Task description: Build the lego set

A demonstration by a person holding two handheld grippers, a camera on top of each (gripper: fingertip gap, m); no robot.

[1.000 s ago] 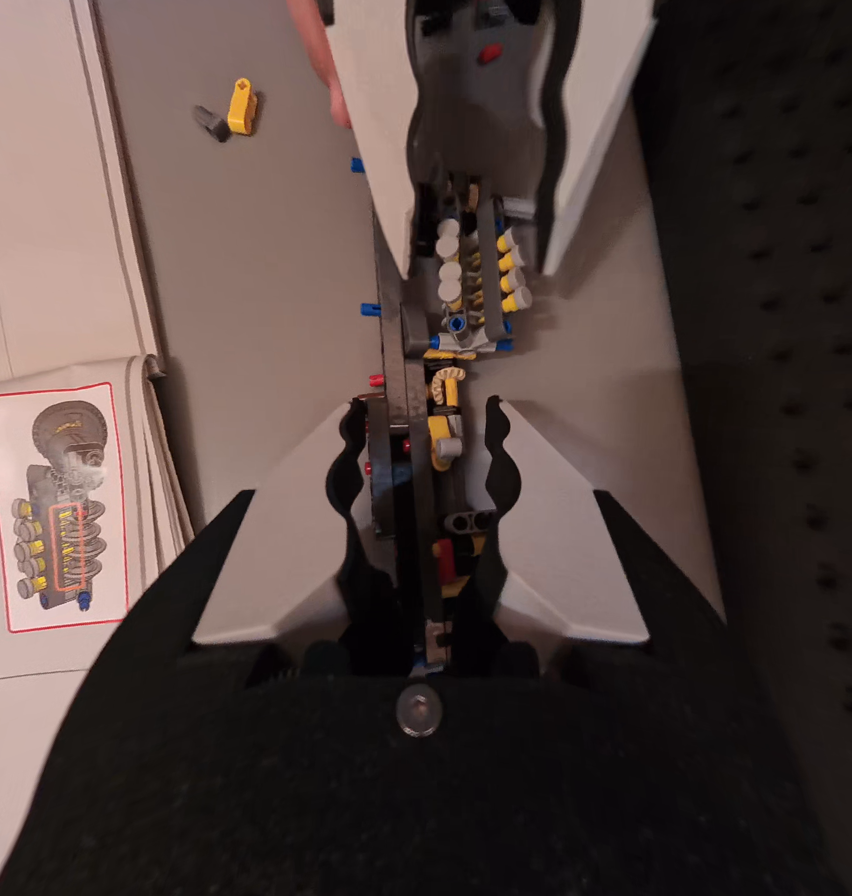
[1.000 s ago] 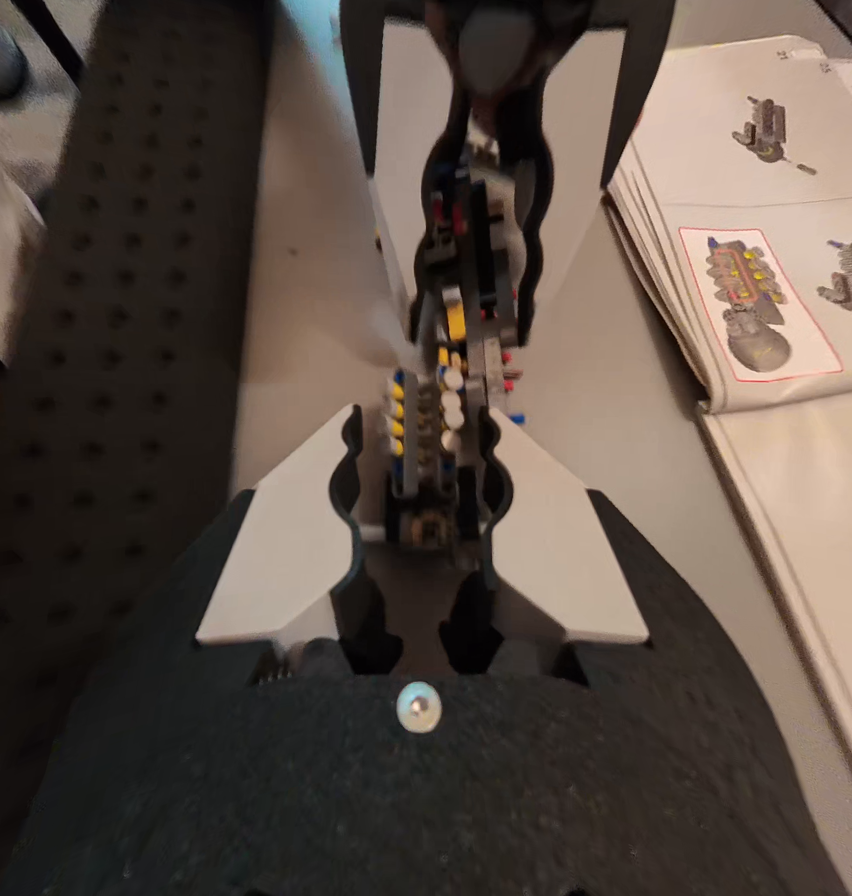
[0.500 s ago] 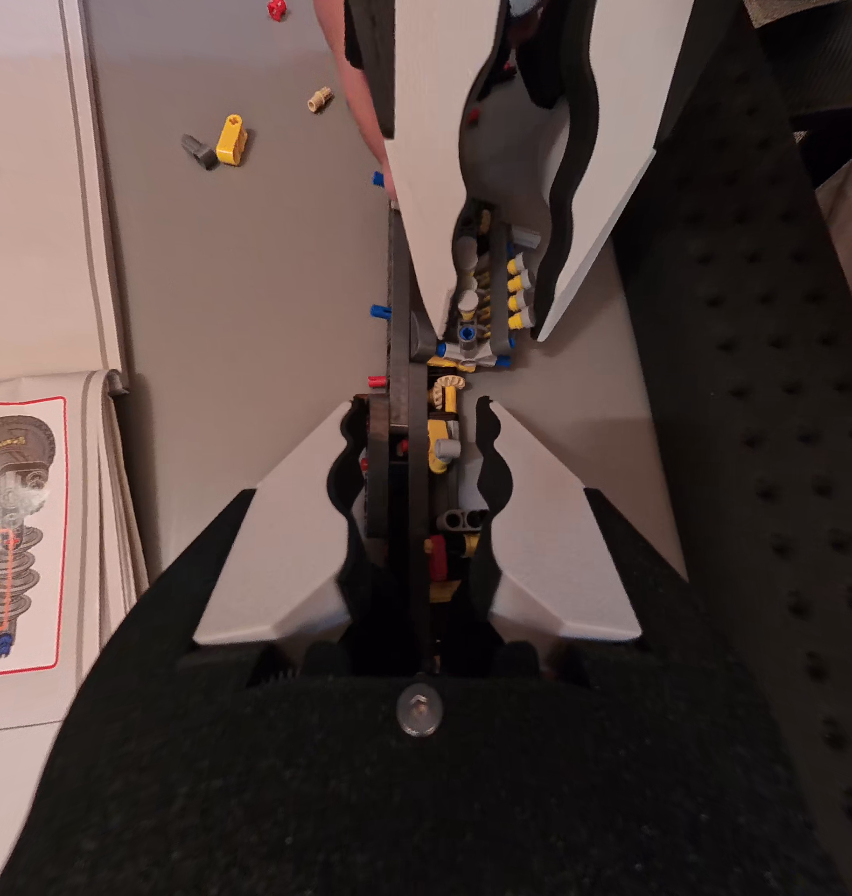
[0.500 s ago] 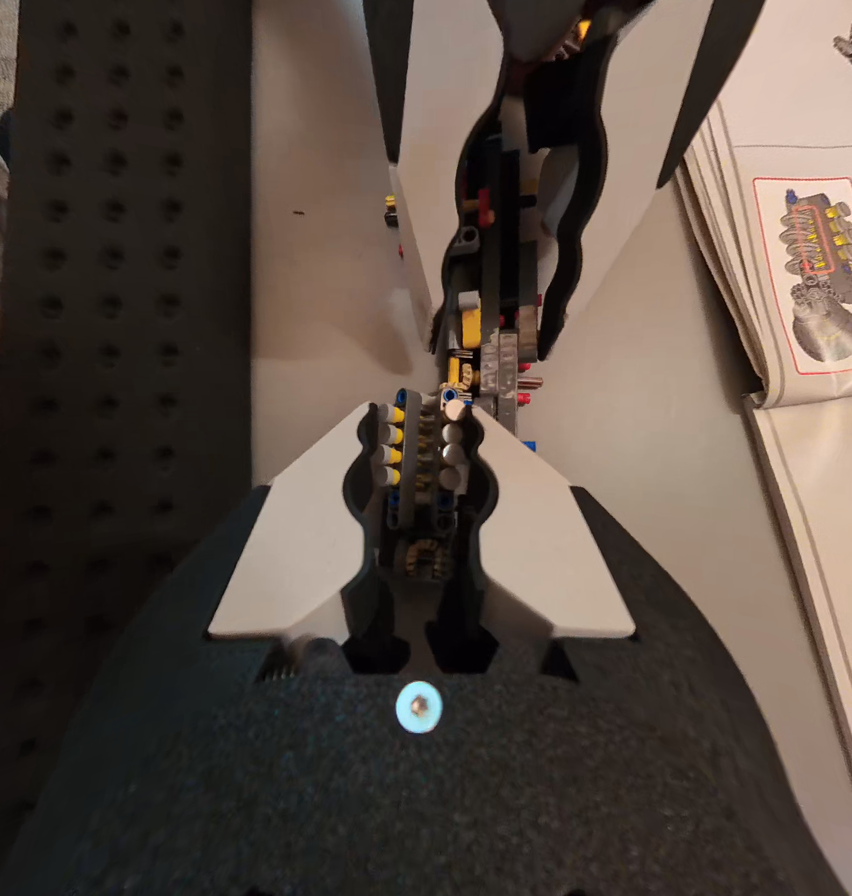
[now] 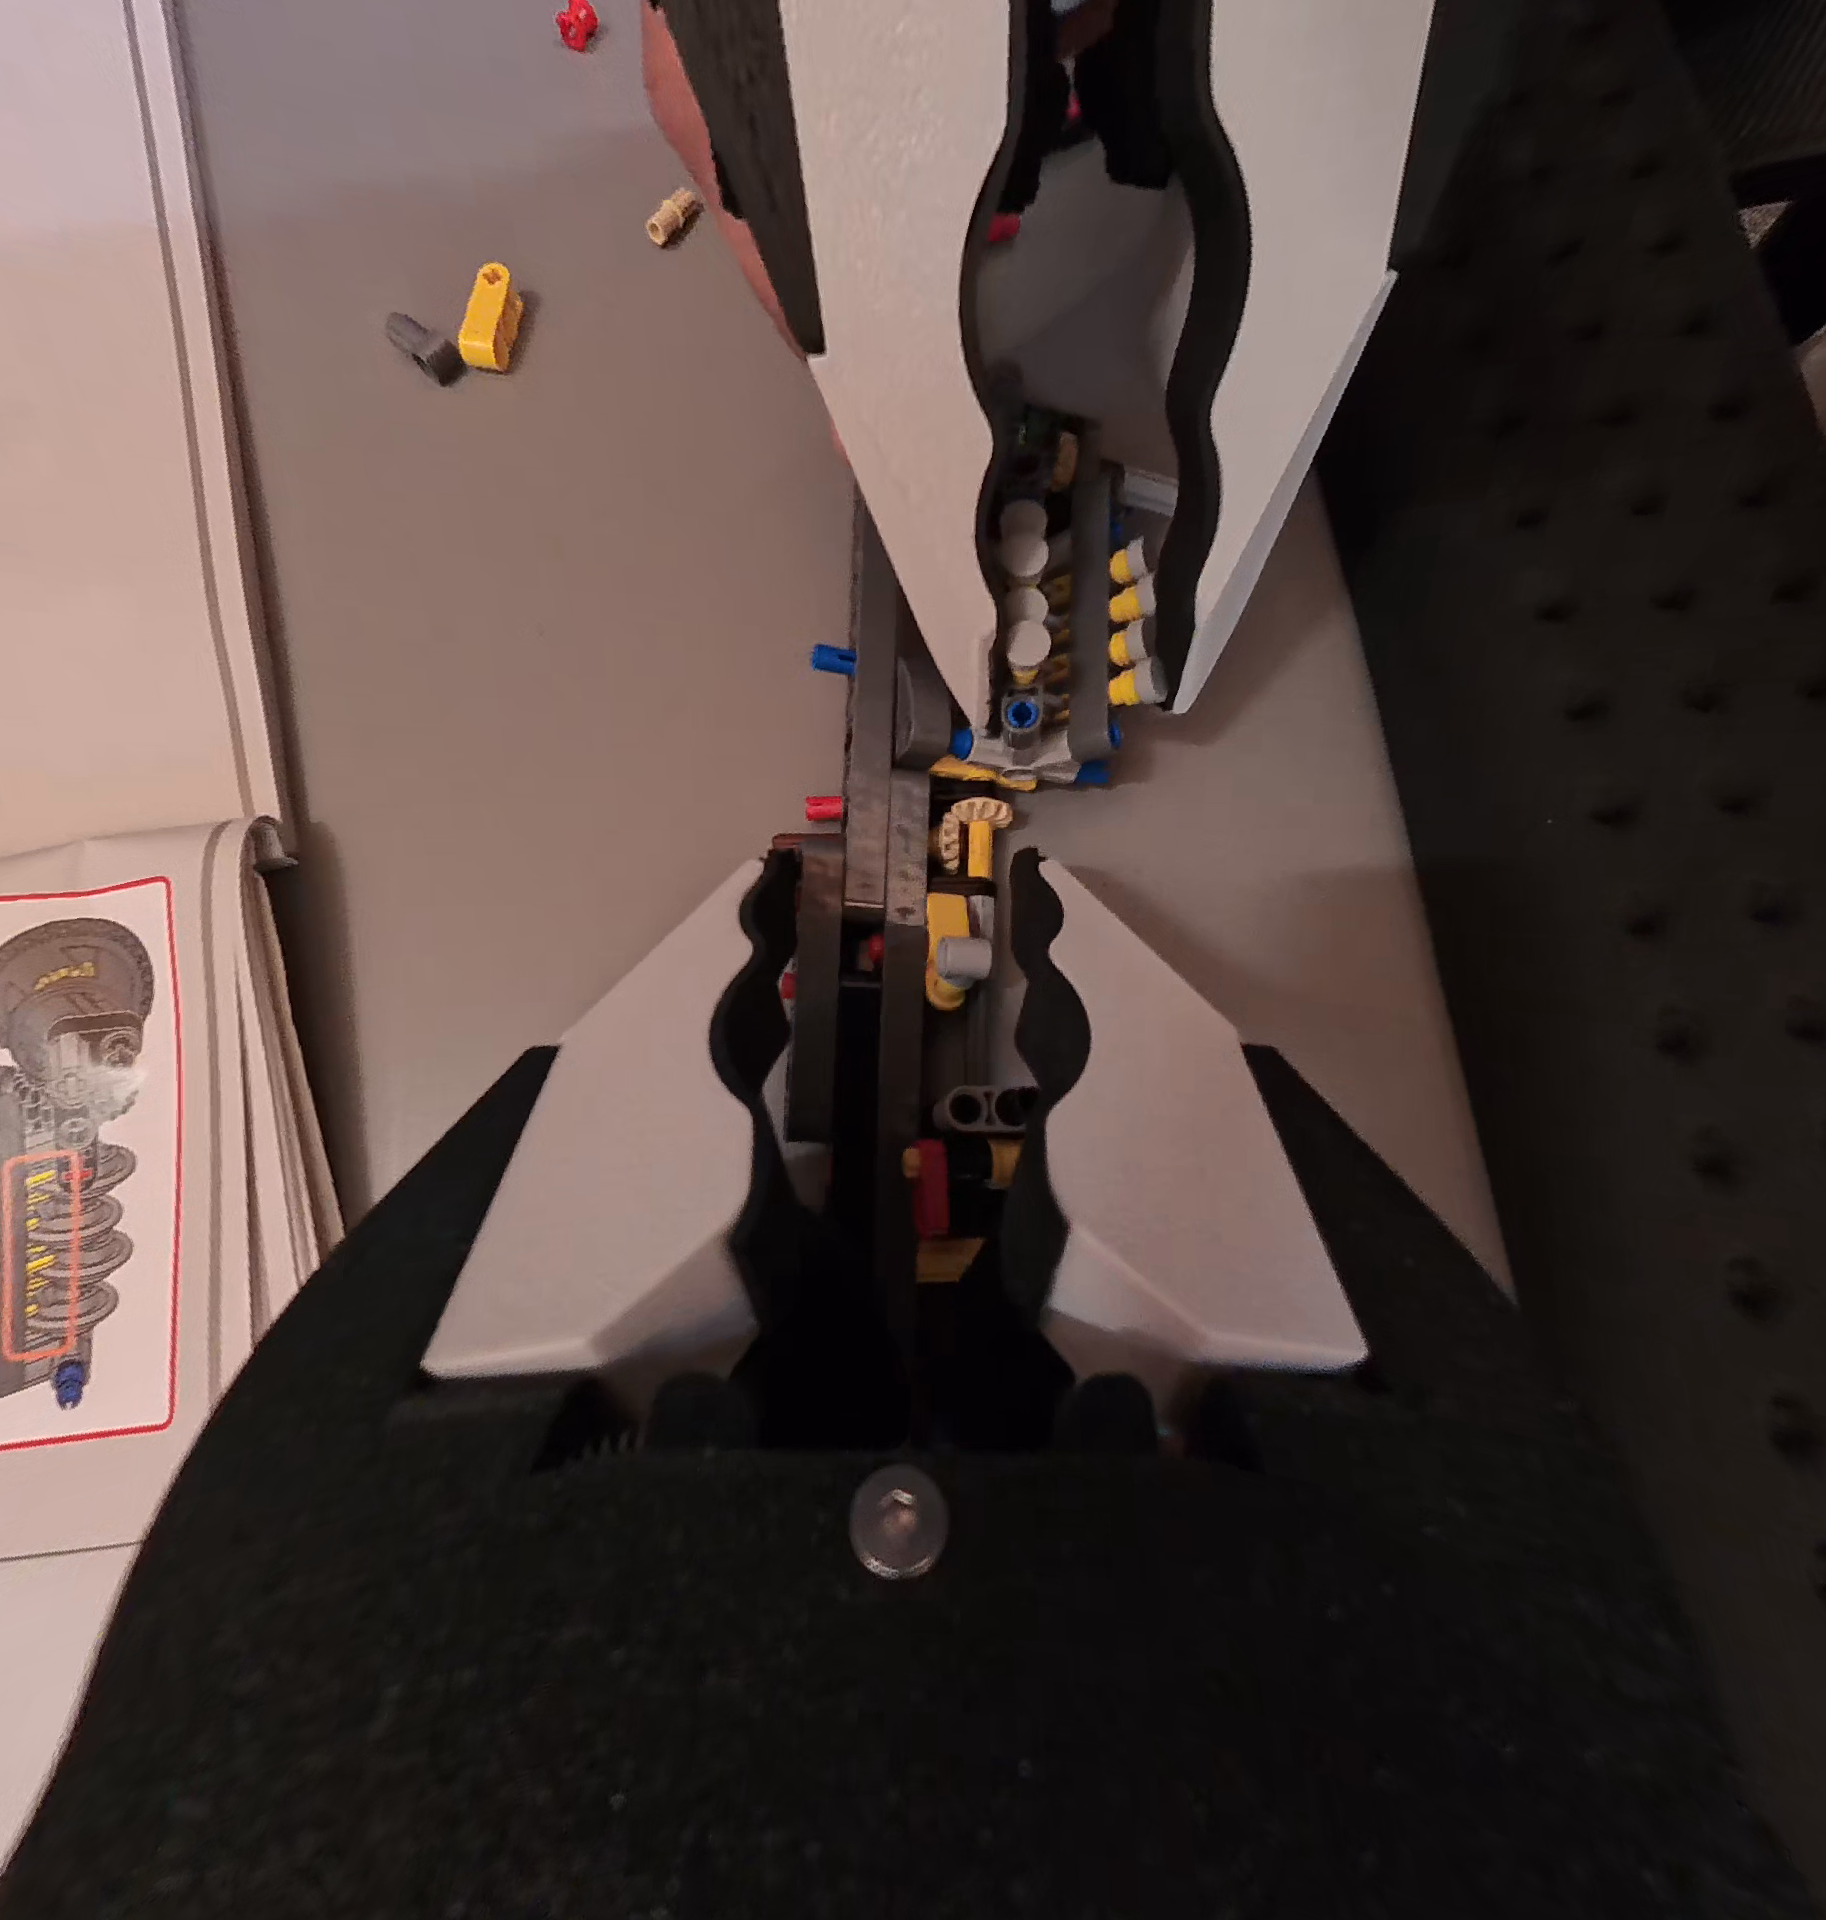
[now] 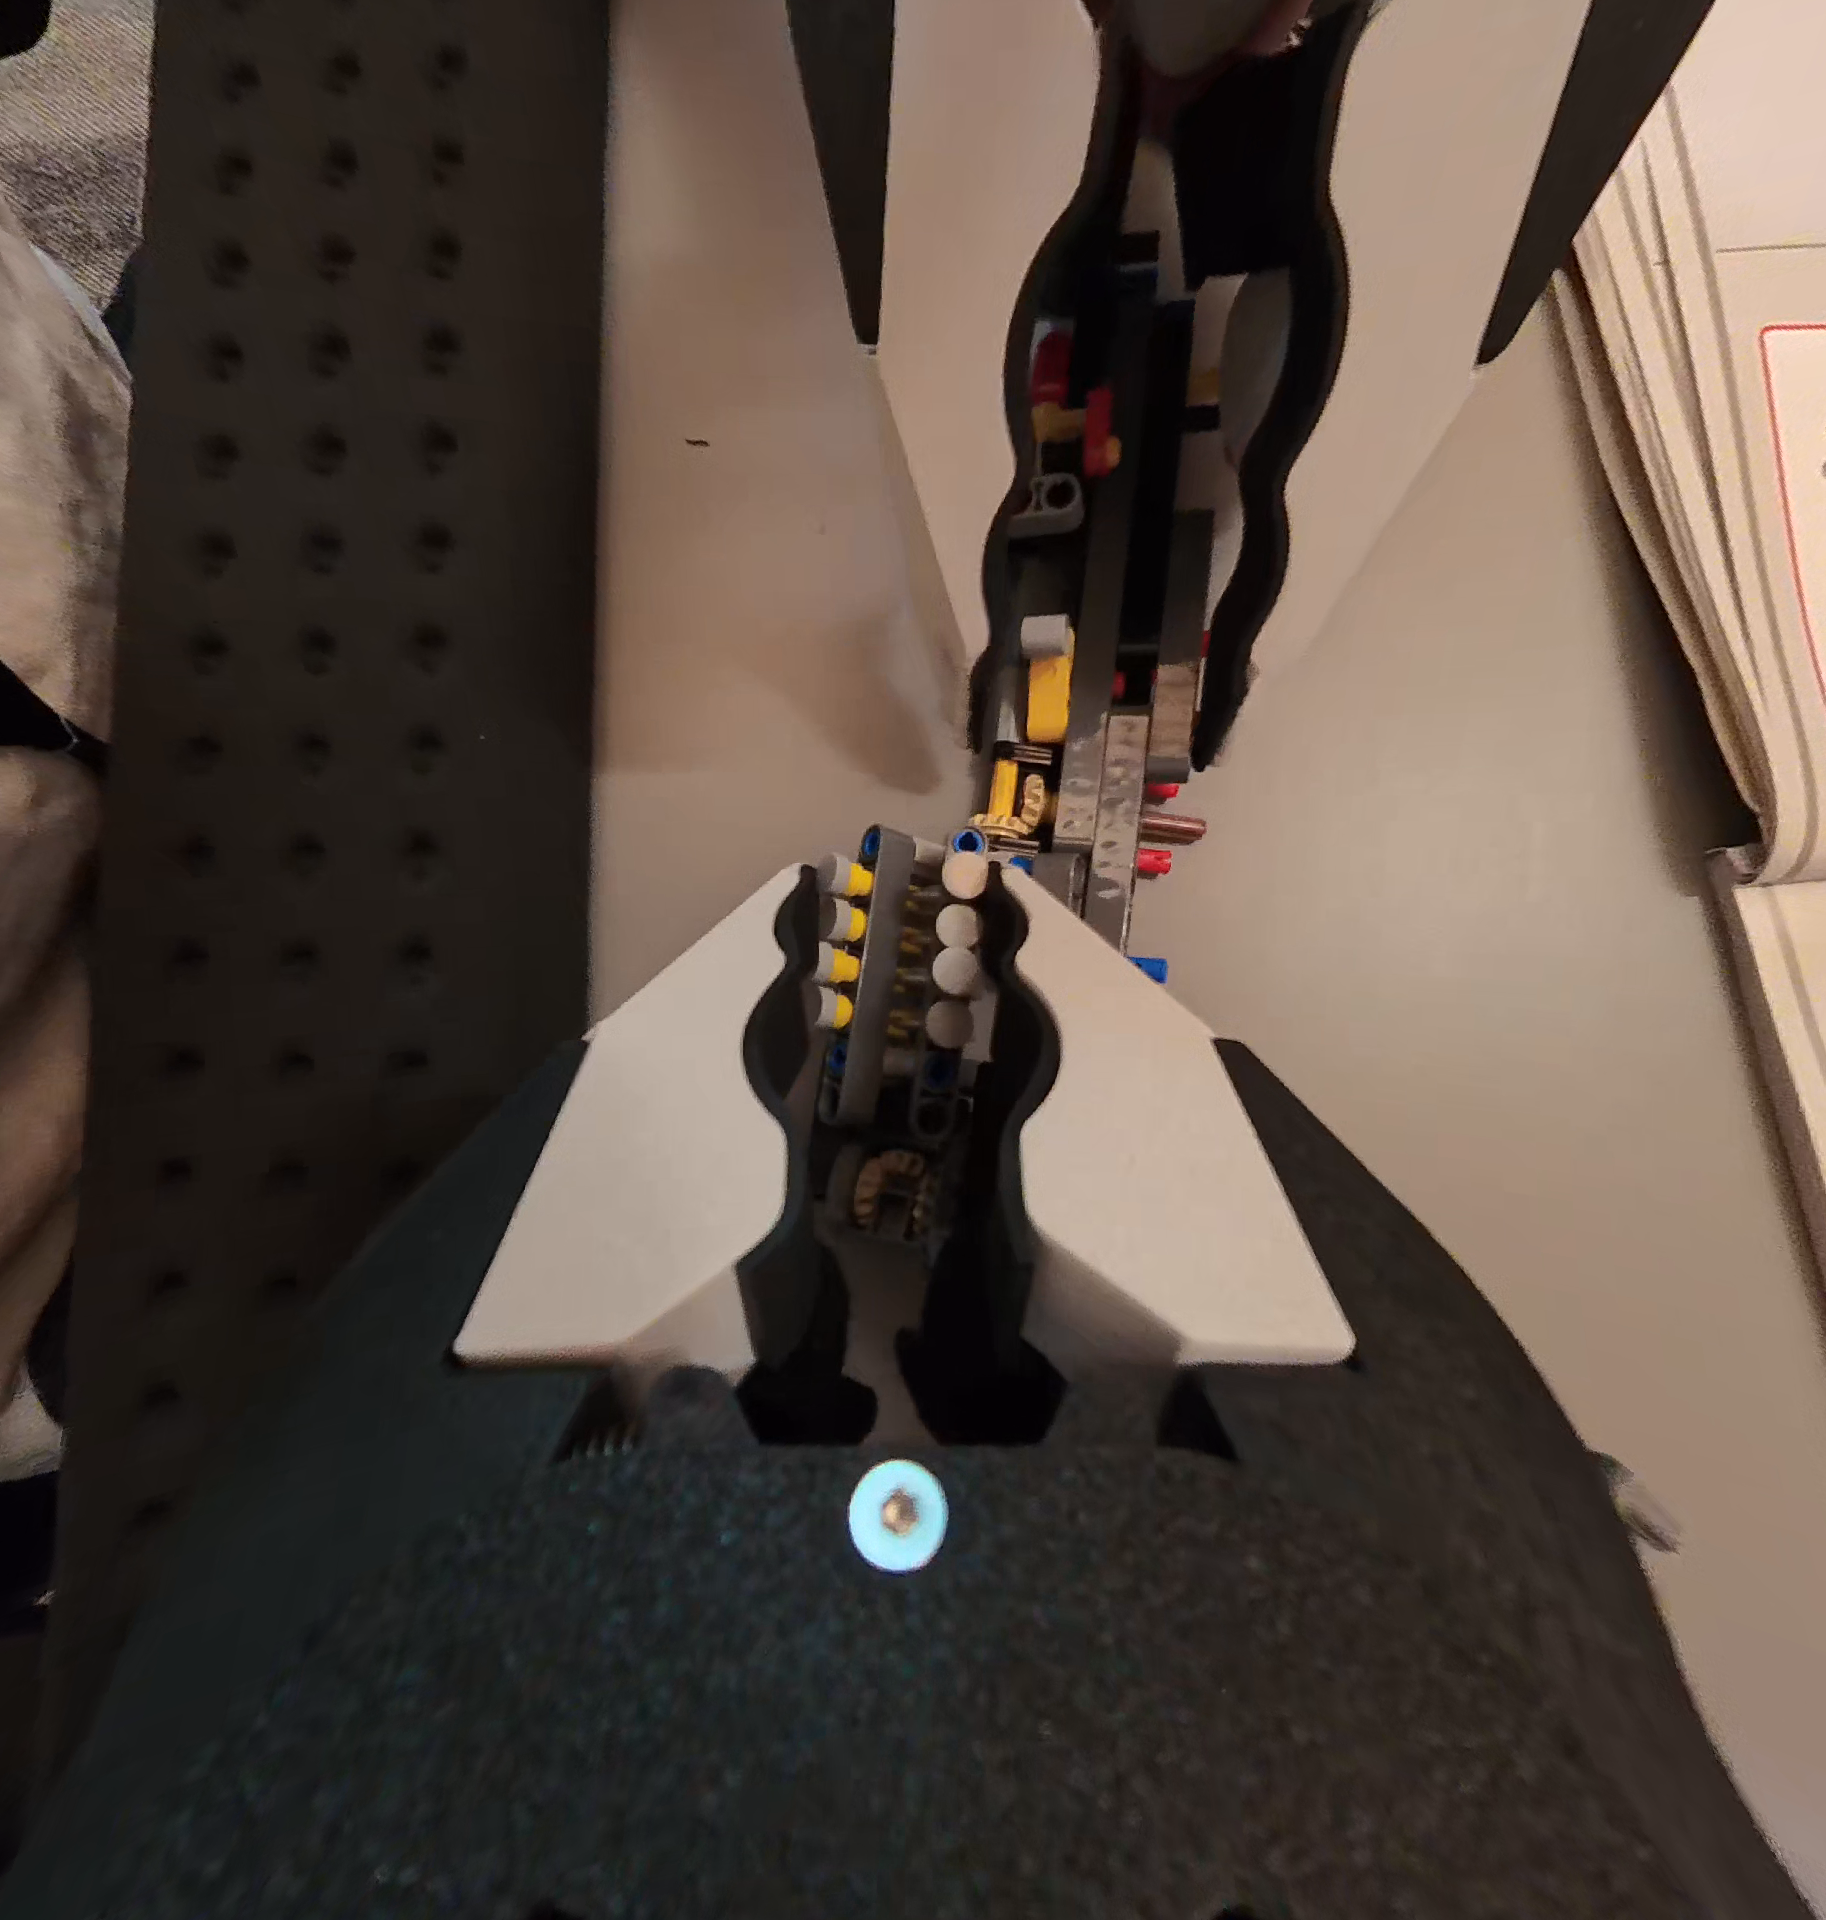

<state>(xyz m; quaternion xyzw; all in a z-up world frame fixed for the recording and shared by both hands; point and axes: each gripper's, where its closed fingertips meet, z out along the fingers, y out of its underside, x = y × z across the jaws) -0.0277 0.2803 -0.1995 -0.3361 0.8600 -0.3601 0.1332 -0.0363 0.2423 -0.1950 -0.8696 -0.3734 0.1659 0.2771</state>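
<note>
My left gripper (image 5: 904, 862) is shut on a long dark grey lego frame (image 5: 873, 831) with yellow and red parts, held on edge above the table. My right gripper (image 5: 1080, 712) faces it from above in the left wrist view. It is shut on a grey engine block (image 5: 1091, 613) with yellow and pale grey pistons. In the right wrist view my right gripper (image 6: 907, 878) holds the block (image 6: 893, 966) between its fingers. The block's far end meets the frame (image 6: 1106, 821) beside a tan gear, just below my left gripper (image 6: 1096, 748).
An open instruction booklet (image 5: 67, 1143) lies on the grey table and also shows in the right wrist view (image 6: 1771, 520). Loose parts lie far left: a yellow piece (image 5: 490, 317), a dark grey piece (image 5: 421, 348), a tan pin (image 5: 673, 216). A black perforated mat (image 5: 1615, 935) borders the table. The tips of one gripper are about 4 centimeters away from the tips of the other.
My right gripper has come closer to my left one, and its fingers now reach farther along the engine block. The frame stays in my left gripper.
</note>
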